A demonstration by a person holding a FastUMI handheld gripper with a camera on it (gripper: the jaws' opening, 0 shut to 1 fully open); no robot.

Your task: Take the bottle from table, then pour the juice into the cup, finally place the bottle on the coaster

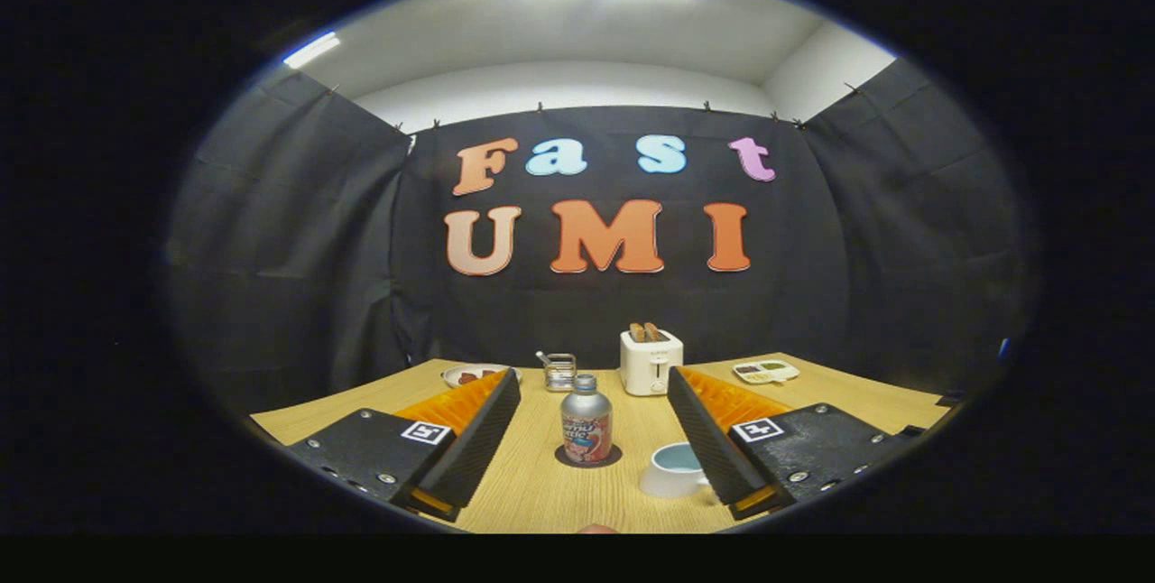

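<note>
Between the jaws, which are being held wide open and are gripping nothing, the bottle is being seen upright on the dark coaster, apart from both fingers. The gripper is being held over the desk. The cup is sitting just beside the right finger. Beyond, a toaster, a glass jar and two plates are being shown.

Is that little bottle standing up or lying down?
Standing up: the bottle sits cap-up on a dark coaster, between the open claw fingers, untouched.
</note>
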